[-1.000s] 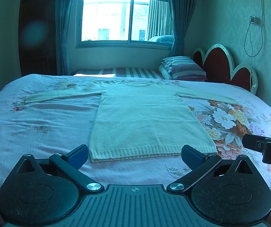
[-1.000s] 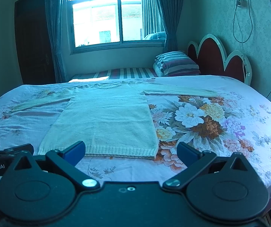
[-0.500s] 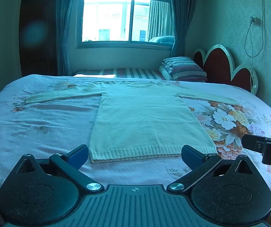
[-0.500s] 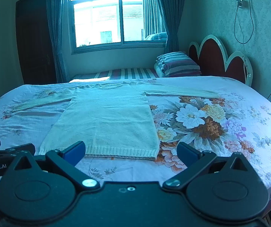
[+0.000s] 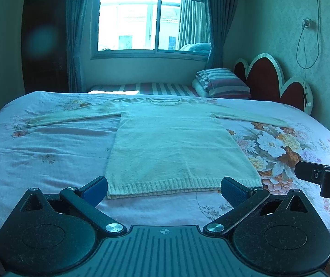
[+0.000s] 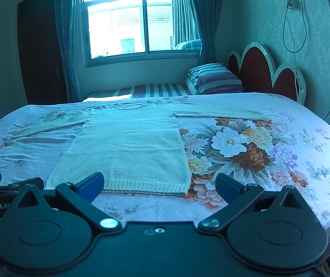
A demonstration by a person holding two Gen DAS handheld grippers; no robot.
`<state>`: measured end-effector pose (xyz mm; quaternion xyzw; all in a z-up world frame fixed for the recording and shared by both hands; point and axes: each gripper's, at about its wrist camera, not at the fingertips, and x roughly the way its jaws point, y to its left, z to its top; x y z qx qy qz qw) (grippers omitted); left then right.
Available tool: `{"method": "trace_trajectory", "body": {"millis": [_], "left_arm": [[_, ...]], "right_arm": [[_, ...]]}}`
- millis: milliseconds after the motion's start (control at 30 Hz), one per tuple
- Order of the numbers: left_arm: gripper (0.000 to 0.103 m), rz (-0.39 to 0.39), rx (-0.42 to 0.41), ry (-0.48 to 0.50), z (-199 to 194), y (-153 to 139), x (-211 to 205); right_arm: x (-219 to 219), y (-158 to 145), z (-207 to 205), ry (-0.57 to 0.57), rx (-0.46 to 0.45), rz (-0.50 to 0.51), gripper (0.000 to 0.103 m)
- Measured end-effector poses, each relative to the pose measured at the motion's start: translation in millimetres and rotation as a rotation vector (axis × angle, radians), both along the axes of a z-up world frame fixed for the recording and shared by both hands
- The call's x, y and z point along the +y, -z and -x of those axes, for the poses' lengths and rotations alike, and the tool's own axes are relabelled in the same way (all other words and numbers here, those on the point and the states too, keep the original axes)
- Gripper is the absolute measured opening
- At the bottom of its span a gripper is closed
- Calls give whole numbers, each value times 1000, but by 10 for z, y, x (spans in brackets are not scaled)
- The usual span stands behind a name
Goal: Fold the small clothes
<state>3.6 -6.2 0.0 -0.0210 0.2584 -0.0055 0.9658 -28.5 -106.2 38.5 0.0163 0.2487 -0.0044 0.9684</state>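
Nearest the lens, at six o'clock in each wrist view, sits the black gripper body with its blue-padded fingers. The left gripper (image 5: 164,188) has its jaws spread wide and holds nothing; the right gripper (image 6: 159,184) is likewise released and empty. Both hover just short of the near hem, above the pale pink bedspread with the large floral print (image 5: 49,152).

The pale cream knitted long-sleeved sweater (image 5: 176,147) lies flat and face up on that bedspread, its ribbed hem toward six o'clock and its round neckline toward twelve o'clock. One sleeve stretches out to nine o'clock, the other to three o'clock. In the right wrist view the sweater (image 6: 130,143) sits toward ten o'clock of the big flower print.

Farther off, at two o'clock, a folded striped quilt (image 5: 222,85) rests beside the red scalloped headboard (image 5: 271,80). At twelve o'clock stands the bright curtained window (image 5: 151,23).
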Motion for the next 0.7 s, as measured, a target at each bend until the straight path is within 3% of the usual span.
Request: {"method": "trace_trajectory", "body": {"millis": [700], "left_arm": [[103, 7, 0, -5, 1, 12, -11]], "right_arm": [[-4, 12, -23, -5, 1, 0, 103]]}}
